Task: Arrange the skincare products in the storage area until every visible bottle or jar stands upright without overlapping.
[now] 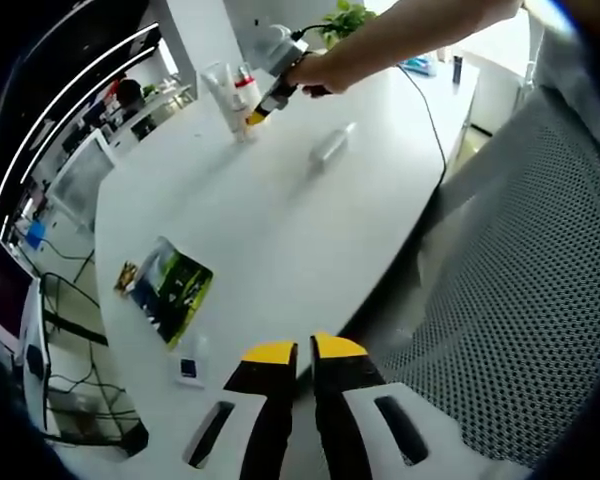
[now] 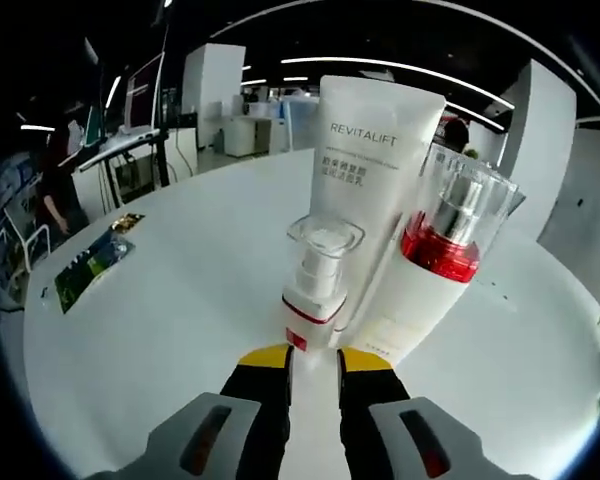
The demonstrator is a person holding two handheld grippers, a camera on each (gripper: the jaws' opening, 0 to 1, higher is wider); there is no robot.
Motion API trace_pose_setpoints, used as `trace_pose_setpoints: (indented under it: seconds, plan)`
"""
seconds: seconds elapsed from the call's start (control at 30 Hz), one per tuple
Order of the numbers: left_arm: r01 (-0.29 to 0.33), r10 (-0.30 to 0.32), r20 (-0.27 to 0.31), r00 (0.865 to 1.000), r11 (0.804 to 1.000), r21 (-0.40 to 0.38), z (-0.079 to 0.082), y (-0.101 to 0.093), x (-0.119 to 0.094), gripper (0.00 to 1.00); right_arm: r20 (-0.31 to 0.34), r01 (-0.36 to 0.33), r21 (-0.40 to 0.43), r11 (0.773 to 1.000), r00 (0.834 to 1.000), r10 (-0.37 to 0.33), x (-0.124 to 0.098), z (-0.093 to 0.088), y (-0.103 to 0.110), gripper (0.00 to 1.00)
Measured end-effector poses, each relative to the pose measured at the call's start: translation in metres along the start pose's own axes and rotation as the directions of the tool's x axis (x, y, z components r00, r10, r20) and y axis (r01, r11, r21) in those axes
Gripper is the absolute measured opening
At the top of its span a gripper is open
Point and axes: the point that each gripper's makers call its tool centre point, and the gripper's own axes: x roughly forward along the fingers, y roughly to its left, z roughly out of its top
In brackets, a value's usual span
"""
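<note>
Three products stand upright in a tight cluster on the white table (image 2: 180, 330). They are a tall white tube (image 2: 375, 150) marked REVITALIFT, a white bottle with a red collar under a clear cap (image 2: 448, 235), and a small pump bottle (image 2: 318, 285) with a red band. My right gripper (image 2: 317, 358) has its yellow tips closed on the base of the small pump bottle. In the left gripper view the same cluster (image 1: 230, 92) sits far across the table, with a hand holding the right gripper (image 1: 263, 105) against it. A pale bottle (image 1: 332, 147) lies on its side nearby. My left gripper (image 1: 305, 352) is shut and holds nothing, near the table's edge.
A green printed packet (image 1: 170, 290) and a small white card (image 1: 188, 368) lie near my left gripper. A mesh chair (image 1: 520, 300) stands past the table's edge on the right. A black cable (image 1: 430, 120) crosses the far end. Desks and monitors (image 1: 80, 180) line the left side.
</note>
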Motion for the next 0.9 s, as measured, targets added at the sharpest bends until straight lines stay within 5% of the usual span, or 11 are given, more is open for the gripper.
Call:
trace_pose_setpoints:
  seconds: [0.13,0.23,0.4,0.5,0.63,0.77,0.9]
  plan:
    - [-0.001,0.001,0.001,1.0,1.0,0.0,0.0,0.0,0.0,0.05,0.009,-0.044,-0.04,0.998,0.999,0.044,-0.01,-0.001,0.004,0.14]
    - [-0.005,0.005,0.004,1.0,1.0,-0.002,0.001,0.001,-0.001,0.05,-0.013,-0.151,-0.064,0.986,0.989,0.15,-0.023,-0.013,0.016,0.16]
    - [-0.002,0.002,0.01,1.0,1.0,0.004,0.002,0.0,-0.001,0.05,-0.055,-0.421,-0.16,0.893,0.907,0.418,-0.058,-0.029,0.049,0.16]
    - [0.001,-0.001,0.01,1.0,1.0,0.006,0.002,0.0,-0.001,0.05,-0.058,-0.478,-0.151,0.865,0.878,0.475,-0.074,-0.031,0.055,0.19]
    - [0.001,-0.001,0.012,1.0,1.0,0.004,0.002,0.0,-0.001,0.05,-0.132,-0.589,-0.174,0.789,0.808,0.574,-0.097,-0.051,0.072,0.22]
    - [-0.001,0.001,0.015,1.0,1.0,0.01,0.003,0.0,-0.002,0.05,-0.278,-0.627,-0.264,0.733,0.777,0.565,-0.109,-0.085,0.072,0.33]
    - [-0.005,0.004,0.018,1.0,1.0,0.014,0.004,0.001,-0.002,0.05,-0.37,-0.634,-0.339,0.695,0.769,0.521,-0.117,-0.113,0.064,0.38]
